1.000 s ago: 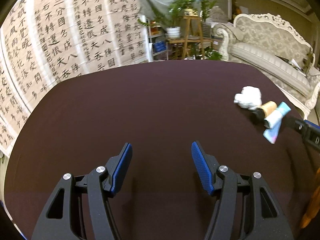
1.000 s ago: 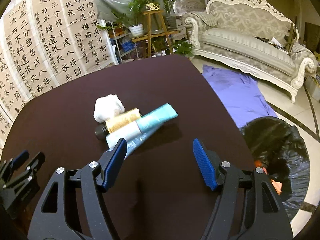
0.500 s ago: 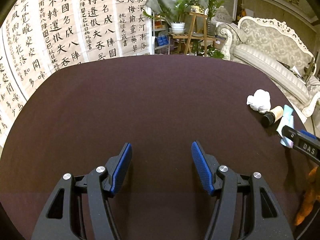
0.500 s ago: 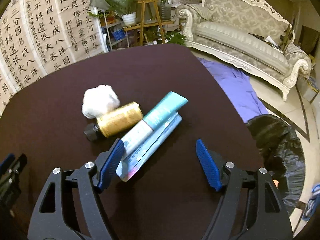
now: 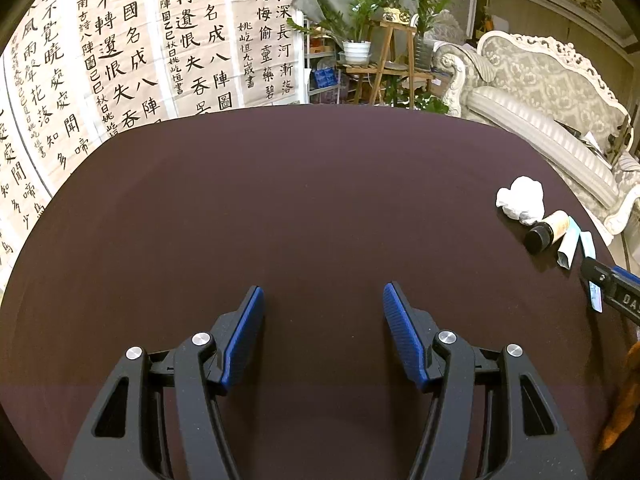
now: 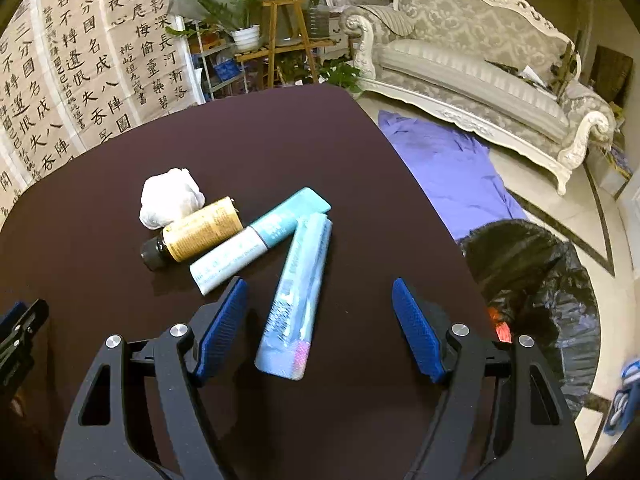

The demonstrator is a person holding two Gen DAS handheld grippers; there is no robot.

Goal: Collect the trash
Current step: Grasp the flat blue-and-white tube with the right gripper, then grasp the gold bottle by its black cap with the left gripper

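Observation:
Several pieces of trash lie on the dark table (image 6: 280,152): a crumpled white tissue (image 6: 170,196), a gold bottle with a black cap (image 6: 196,232), a teal and white tube (image 6: 260,236) and a light blue flat wrapper (image 6: 298,292). My right gripper (image 6: 320,308) is open, its fingers either side of the wrapper's near end, not touching it. My left gripper (image 5: 322,312) is open and empty over bare table. The trash shows at the far right of the left wrist view, with the tissue (image 5: 520,200) and bottle (image 5: 548,230) clearest.
A black trash bag (image 6: 532,276) sits open on the floor right of the table. A purple cloth (image 6: 448,160) lies on the floor before a white sofa (image 6: 472,68). Calligraphy sheets (image 5: 120,52) hang behind the table. The right gripper's tip (image 5: 612,288) shows in the left wrist view.
My right gripper has moved forward and right, and its fingers now flank the light blue wrapper. The wrapper has swung away from the tube. My left gripper has shifted slightly.

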